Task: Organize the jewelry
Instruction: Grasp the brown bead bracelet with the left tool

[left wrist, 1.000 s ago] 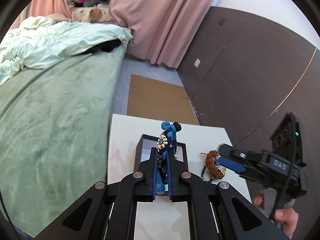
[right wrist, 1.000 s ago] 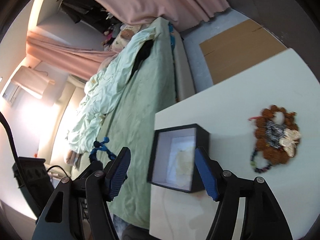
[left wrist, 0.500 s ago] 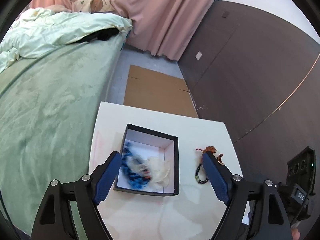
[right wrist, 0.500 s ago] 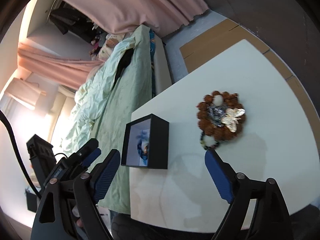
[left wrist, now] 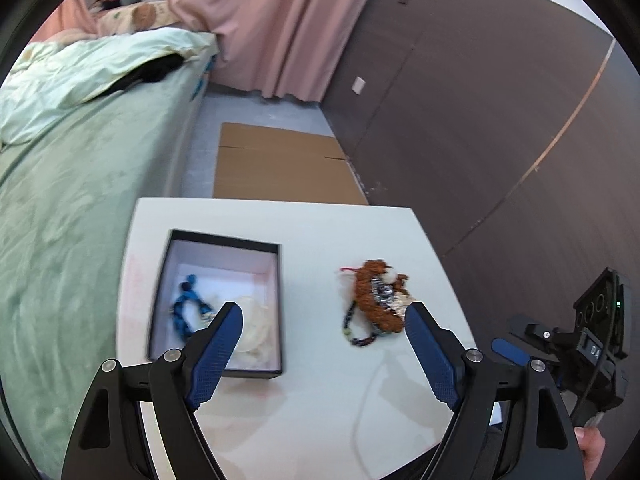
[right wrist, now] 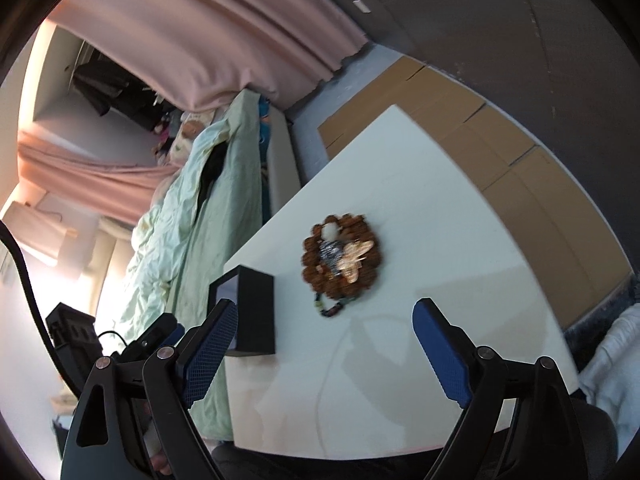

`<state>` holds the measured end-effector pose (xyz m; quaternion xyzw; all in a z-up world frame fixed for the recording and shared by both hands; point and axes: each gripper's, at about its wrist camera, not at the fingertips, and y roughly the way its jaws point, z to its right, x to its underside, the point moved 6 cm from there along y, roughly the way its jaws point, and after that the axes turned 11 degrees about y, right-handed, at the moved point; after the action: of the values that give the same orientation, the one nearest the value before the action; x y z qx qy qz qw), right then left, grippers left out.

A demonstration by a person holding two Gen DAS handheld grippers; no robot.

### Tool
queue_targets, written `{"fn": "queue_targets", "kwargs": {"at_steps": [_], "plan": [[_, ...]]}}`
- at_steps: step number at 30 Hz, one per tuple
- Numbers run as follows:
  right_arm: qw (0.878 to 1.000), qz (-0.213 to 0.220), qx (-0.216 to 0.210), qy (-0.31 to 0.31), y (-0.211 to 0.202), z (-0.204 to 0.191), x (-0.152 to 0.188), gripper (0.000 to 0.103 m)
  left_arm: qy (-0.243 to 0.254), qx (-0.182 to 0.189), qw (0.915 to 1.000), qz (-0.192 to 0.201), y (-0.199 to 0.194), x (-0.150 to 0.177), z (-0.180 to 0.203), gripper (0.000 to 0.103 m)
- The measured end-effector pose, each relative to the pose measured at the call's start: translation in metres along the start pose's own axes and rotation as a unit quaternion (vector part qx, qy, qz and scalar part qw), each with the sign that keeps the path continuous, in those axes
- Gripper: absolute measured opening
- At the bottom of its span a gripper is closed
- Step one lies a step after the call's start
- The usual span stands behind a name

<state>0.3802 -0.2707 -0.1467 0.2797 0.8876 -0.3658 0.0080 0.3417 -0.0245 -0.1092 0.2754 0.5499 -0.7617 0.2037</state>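
A black box with a white lining sits on the left of the white table. A blue braided bracelet lies inside it beside a pale cloth. A pile of jewelry, brown beads with a gold butterfly piece and a dark bead string, lies right of the box; it also shows in the right wrist view. My left gripper is open and empty above the table between box and pile. My right gripper is open and empty, near the pile. The box shows from the side there.
A green bed runs along the table's left side. Flat cardboard lies on the floor beyond the table. A dark wall panel stands at the right. The right gripper's body shows at the right edge of the left wrist view.
My left gripper opened and dropped the blue bracelet into the box, then drew back and shifted right. My right gripper swung from the box toward the jewelry pile.
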Motion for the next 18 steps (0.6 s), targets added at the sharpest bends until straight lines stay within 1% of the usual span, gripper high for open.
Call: {"fn": "queue_targets", "kwargs": {"at_steps": [2, 5, 7, 10, 13, 15, 18], "plan": [[1.000, 0.007, -0.001, 0.004, -0.005, 0.006, -0.003, 0.090, 0.011, 0.009, 0.9999, -0.005, 0.006, -0.005, 0.010, 0.076], [1.000, 0.015, -0.009, 0.010, -0.010, 0.016, -0.006, 0.090, 0.033, 0.012, 0.9992, -0.021, 0.017, -0.009, 0.024, 0.070], [1.000, 0.016, -0.016, 0.015, -0.012, 0.021, -0.008, 0.090, 0.043, 0.015, 0.9983, -0.035, 0.027, -0.010, 0.032, 0.069], [1.000, 0.018, -0.018, 0.017, -0.012, 0.029, -0.011, 0.089, 0.043, 0.019, 0.9978, -0.047, 0.041, -0.012, 0.041, 0.067], [1.000, 0.015, -0.015, 0.021, -0.009, 0.035, -0.015, 0.089, 0.039, 0.028, 0.9968, -0.064, 0.058, -0.014, 0.049, 0.062], [1.000, 0.013, -0.017, 0.023, -0.008, 0.038, -0.017, 0.087, 0.036, 0.035, 0.9957, -0.078, 0.071, -0.013, 0.054, 0.059], [0.999, 0.011, -0.018, 0.027, -0.006, 0.043, -0.018, 0.086, 0.039, 0.036, 0.9942, -0.093, 0.085, -0.013, 0.059, 0.058]]}}
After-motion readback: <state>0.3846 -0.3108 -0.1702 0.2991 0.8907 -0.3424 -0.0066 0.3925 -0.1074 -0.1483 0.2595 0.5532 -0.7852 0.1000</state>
